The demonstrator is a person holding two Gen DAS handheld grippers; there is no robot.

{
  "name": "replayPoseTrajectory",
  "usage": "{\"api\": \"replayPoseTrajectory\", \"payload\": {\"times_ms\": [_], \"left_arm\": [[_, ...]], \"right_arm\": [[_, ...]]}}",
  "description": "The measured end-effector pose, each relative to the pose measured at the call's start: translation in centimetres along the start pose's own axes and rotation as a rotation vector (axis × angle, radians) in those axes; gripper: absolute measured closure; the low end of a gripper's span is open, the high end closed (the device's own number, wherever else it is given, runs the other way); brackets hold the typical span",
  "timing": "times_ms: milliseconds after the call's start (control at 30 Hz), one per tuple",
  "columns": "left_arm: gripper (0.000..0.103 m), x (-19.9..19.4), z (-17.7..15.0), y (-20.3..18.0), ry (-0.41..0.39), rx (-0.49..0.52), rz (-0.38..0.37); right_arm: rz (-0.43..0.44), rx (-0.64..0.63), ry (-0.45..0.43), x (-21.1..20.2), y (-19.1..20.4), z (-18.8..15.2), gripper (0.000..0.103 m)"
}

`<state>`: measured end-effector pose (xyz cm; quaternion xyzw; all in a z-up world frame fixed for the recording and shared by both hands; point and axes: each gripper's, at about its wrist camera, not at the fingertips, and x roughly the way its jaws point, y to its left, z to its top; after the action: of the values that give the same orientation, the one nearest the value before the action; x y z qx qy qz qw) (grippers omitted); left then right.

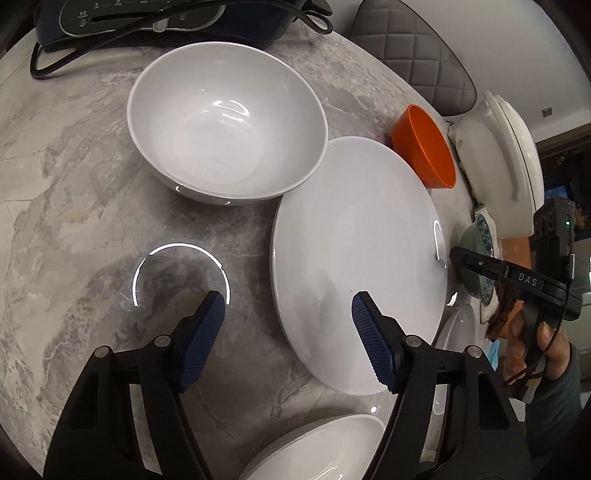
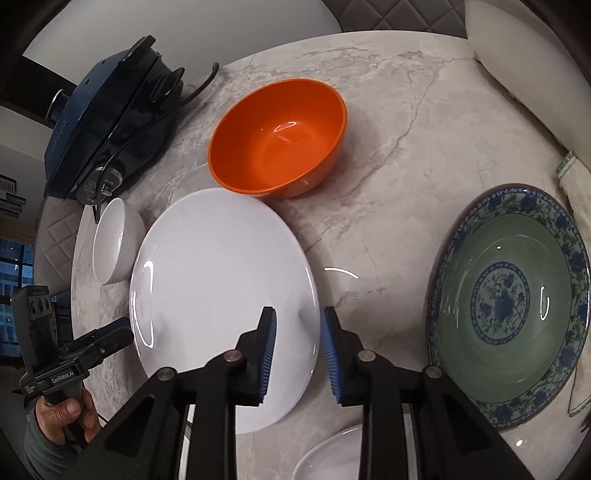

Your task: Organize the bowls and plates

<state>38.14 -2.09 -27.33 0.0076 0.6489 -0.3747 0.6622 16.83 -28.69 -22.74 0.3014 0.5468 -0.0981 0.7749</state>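
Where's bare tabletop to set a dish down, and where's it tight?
Bare marble lies between the orange bowl, white plate and green patterned dish. More lies left of the plate, below the white bowl. Tight: plate's rim reaches both bowls.

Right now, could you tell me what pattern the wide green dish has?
Blue floral rim and centre on the wide green dish; right wrist view.

"DAS" in pale letters on the black arm of the right tool [image 1: 452, 256]. "GenRobot.AI" on the body of the left tool [image 2: 125, 328]. Dark blue appliance [image 1: 166, 18] panel: "POWER", "LOW", "MED"; other marks too small to read.
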Motion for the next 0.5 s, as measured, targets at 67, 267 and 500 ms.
{"api": "replayPoseTrajectory", "payload": {"times_ms": [67,267,500], "left_arm": [[0.045,0.9,0.4,-0.4,0.016,0.014,0.006],[0.051,2.2,1.2,-1.2,0.037,0.025,-0.005],[0.055,1.3,1.0,-1.1,0.052,0.031,0.003]], "right_arm": [[-0.023,0.003,0.015,0.6,-0.1,0.4,0.074],[0.009,0.036,0.061,2.3,-1.0,0.8,0.076],[0.036,0.051,0.058,2.6,-1.7,1.5,0.075]]}}
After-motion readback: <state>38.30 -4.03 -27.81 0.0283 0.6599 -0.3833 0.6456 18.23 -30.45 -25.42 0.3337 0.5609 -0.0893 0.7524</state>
